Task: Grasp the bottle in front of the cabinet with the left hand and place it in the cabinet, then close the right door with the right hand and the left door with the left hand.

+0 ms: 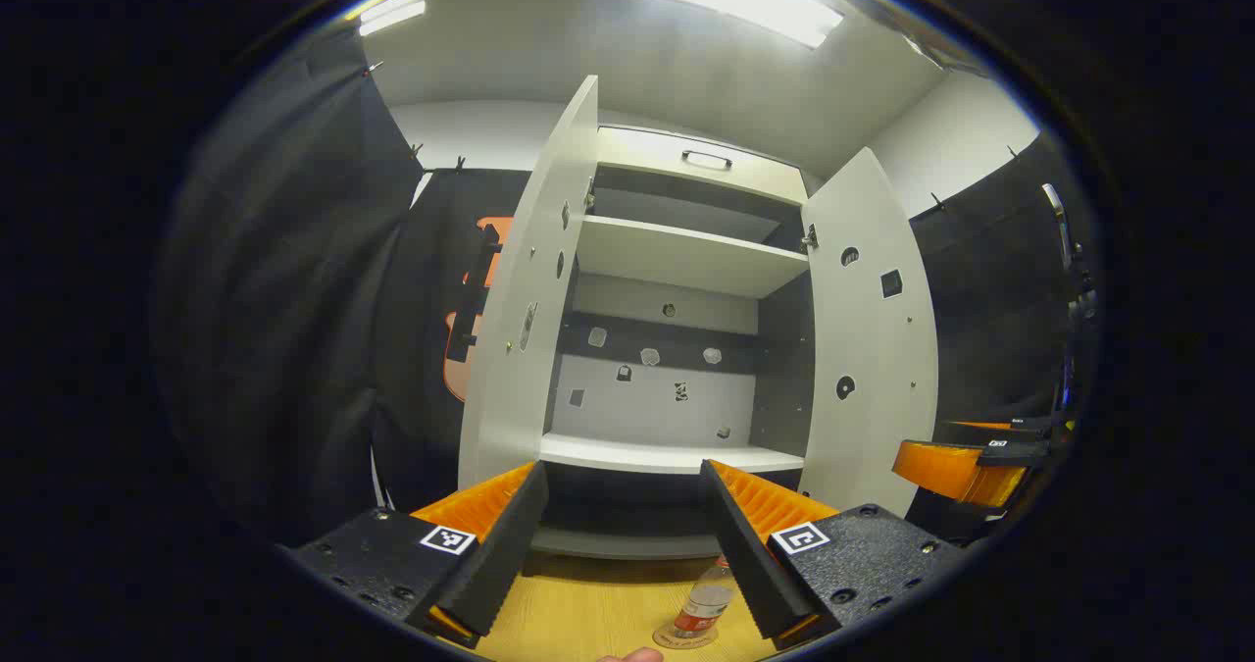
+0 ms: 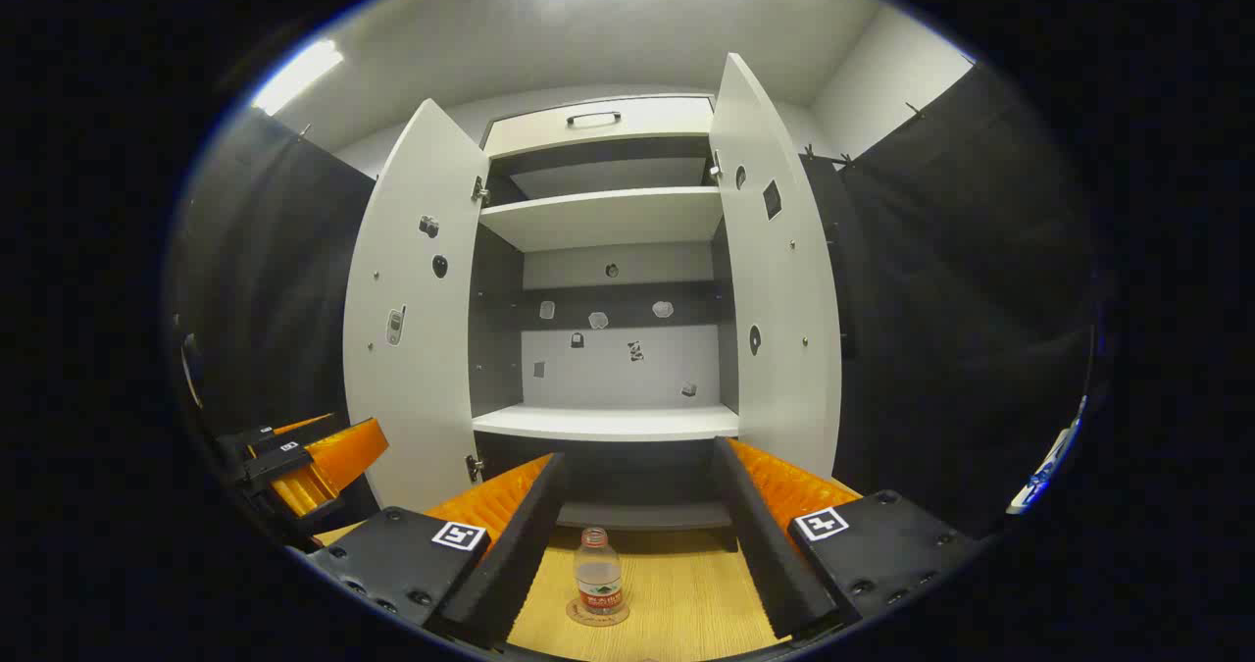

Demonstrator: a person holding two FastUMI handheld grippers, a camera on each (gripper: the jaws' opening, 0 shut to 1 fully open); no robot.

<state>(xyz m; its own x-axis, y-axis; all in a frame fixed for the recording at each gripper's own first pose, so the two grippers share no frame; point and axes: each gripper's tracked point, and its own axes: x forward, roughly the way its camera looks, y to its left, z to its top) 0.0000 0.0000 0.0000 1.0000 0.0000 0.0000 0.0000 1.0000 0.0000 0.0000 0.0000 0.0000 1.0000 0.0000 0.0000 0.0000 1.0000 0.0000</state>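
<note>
where wood grain shows, clear ribbed bottle [image 2: 598,575], perhaps plastic

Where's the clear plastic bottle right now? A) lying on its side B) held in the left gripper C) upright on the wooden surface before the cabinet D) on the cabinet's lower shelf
C: the clear plastic bottle stands upright on the wooden surface before the open white cabinet, ungripped.

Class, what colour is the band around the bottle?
Red, on a clear bottle; the right gripper view shows it best.
</note>
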